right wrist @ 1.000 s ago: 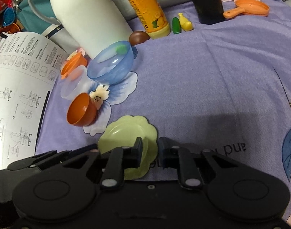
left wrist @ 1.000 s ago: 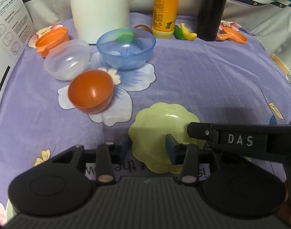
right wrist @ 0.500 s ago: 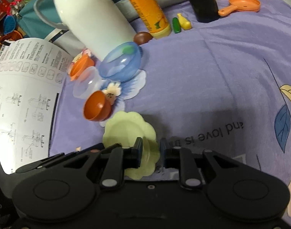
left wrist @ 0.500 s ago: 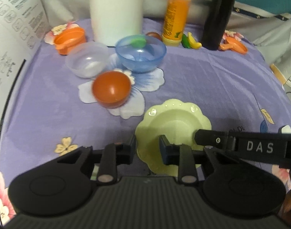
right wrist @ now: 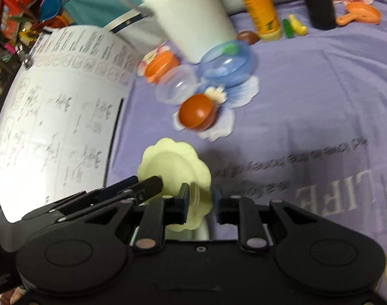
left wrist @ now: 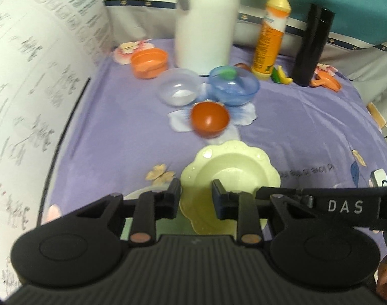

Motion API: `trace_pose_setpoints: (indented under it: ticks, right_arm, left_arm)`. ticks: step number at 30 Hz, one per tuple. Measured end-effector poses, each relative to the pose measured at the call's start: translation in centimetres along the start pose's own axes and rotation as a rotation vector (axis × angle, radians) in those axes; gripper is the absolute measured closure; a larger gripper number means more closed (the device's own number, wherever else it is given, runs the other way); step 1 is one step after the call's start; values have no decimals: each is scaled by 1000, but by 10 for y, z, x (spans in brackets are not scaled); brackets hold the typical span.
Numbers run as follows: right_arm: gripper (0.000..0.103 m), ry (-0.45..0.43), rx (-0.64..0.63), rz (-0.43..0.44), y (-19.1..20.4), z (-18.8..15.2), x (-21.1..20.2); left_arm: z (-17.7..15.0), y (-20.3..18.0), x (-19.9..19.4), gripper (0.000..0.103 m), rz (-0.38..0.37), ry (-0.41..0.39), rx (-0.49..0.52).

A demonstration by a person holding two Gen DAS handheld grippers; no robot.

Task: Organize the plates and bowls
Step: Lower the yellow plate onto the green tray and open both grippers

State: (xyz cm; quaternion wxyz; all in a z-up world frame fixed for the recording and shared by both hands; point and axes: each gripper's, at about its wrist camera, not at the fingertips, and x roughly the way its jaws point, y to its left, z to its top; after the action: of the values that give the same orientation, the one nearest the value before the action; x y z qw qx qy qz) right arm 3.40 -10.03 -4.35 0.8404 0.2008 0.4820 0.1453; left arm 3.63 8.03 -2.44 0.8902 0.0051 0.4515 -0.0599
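Low over the purple cloth, both grippers meet at the pale green scalloped plate. The left gripper has its jaws partly spread across the plate's near rim; whether they pinch it I cannot tell. The right gripper likewise straddles the rim, grip unclear. Beyond sit the orange bowl, clear bowl and blue bowl.

A pale green scalloped plate sits nearest, held off the purple cloth. Beyond it an orange bowl lies tipped, then a clear bowl beside a blue bowl, both upright.
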Motion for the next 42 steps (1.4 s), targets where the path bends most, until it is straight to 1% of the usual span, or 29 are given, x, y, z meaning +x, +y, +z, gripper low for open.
trace_pose_setpoints:
  ticks: [5,10,14,19,26,36,37,39,40,41,42]
  right_arm:
    - [82,61,-42,21,23,-19,9]
    - [82,131,-78,18,41,-37,24]
    - [82,167,-102,7,51,-48,33]
    - [82,185,-110,-16,58,-52,40]
    - [81,190,-105,-45,52,-48,47]
    - [81,199,-102,-60,52,-46,60]
    - [80,195,-105,-62,53,-45,61]
    - [74,182,-110,-67,52,-44,59]
    - [71,174,-110,-70,52,-43,57]
    - [63,165,-107,-74,51,-41,55]
    - [54,157,-103,-76,50,-40,53]
  left_arm:
    - [-22,27,-10,77,20,25,-35]
    - [-43,46,-12,77,35,56,-60]
    - [-54,57,-9,77,31,76,-78]
    - [-59,62,-3,77,13,89,-88]
    - [-57,64,4,77,-6,92,-95]
    - [-56,68,12,78,-11,92,-98]
    - [-55,69,12,76,-5,87,-101]
    - [-53,72,11,68,7,76,-110]
    - [-52,74,9,60,17,69,-118]
    - [-51,76,8,50,30,61,-127]
    - [-50,79,6,44,42,52,-136]
